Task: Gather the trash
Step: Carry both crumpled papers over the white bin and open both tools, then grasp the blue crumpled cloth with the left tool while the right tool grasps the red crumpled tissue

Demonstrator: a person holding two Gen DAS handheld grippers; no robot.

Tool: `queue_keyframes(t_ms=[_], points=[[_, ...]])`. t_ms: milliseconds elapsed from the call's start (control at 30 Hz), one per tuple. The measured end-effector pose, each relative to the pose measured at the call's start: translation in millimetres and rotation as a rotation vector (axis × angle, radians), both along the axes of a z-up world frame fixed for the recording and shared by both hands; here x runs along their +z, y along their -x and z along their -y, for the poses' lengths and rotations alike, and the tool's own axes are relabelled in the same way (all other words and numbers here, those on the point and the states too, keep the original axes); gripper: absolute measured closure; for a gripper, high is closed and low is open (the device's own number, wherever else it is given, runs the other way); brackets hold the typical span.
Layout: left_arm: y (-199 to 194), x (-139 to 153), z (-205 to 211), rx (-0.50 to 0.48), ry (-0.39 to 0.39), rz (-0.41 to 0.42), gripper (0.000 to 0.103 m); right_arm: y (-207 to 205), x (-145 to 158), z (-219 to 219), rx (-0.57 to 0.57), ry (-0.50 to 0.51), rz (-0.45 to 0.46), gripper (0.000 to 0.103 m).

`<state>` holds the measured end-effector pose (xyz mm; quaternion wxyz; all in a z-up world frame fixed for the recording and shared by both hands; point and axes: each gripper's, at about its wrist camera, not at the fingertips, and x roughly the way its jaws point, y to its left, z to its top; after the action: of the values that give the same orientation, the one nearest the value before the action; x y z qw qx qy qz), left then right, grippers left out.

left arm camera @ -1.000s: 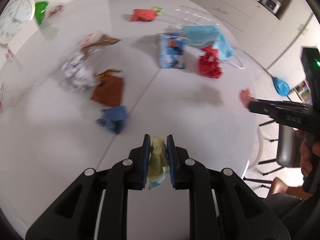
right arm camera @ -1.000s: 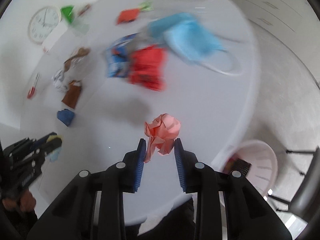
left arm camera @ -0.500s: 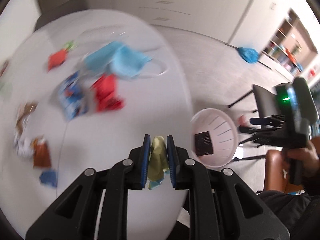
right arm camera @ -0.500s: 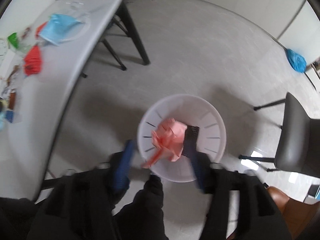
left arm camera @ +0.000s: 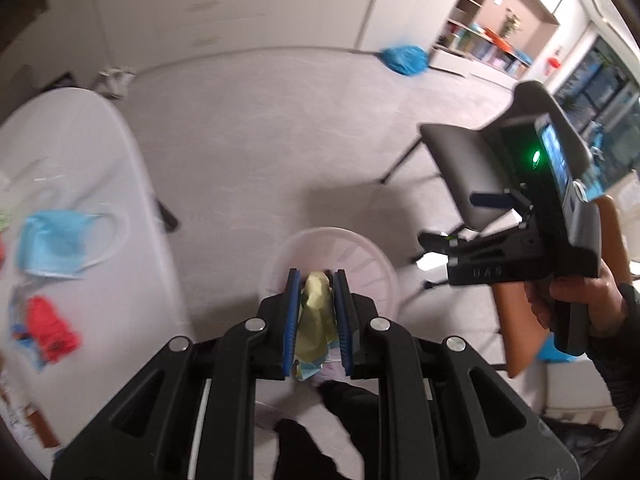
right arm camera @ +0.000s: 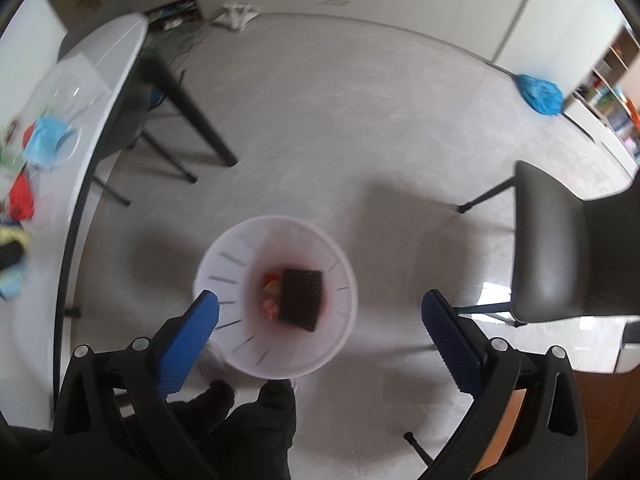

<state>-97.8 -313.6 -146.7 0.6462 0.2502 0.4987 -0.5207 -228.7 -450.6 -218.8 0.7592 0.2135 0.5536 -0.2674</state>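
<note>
Above bin (right arm camera: 224, 240), right gripper (right arm camera: 320, 312) spread wide, empty (for dropping, probably). Left gripper (left arm camera: 316, 292) clamped on yellow wad (left arm camera: 316, 312), bin (left arm camera: 360, 256) at 12 o'clock, ready for release.

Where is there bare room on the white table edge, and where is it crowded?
White table: bare at its far rounded end, beyond the blue face mask. Crowded nearer, around the red crumpled wrapper. Floor between table and white slotted bin is clear.

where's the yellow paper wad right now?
Left wrist view: the yellow paper wad is clamped in the left claw, held above the white trash basket on the floor, right of the table.
</note>
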Motion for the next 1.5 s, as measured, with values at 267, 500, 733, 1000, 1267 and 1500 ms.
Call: queue_keyframes(t_ms=[267, 500, 733, 1000, 1267, 1500], points=[[28, -47, 32, -0.055, -0.087, -0.137, 0.085, 30, 4, 31, -0.087, -0.008, 0.03, 0.002], [34, -53, 32, -0.039, -0.131, -0.098, 0.011, 33, -1, 31, -0.089, -0.03, 0.036, 0.003], [25, -51, 26, 0.028, -0.145, -0.095, 0.01, 26, 3, 23, -0.061, -0.032, 0.038, 0.003], [7, -29, -2, 0.135, -0.099, -0.042, 0.01, 11, 16, 8, -0.03, -0.026, 0.067, 0.003], [-48, 11, -96, 0.415, -0.048, 0.094, 0.01, -46, 50, -42, 0.111, -0.021, 0.158, 0.003], [-95, 17, -202, 0.684, -0.091, 0.158, 0.01, -114, 73, -112, 0.296, -0.028, 0.227, 0.003]])
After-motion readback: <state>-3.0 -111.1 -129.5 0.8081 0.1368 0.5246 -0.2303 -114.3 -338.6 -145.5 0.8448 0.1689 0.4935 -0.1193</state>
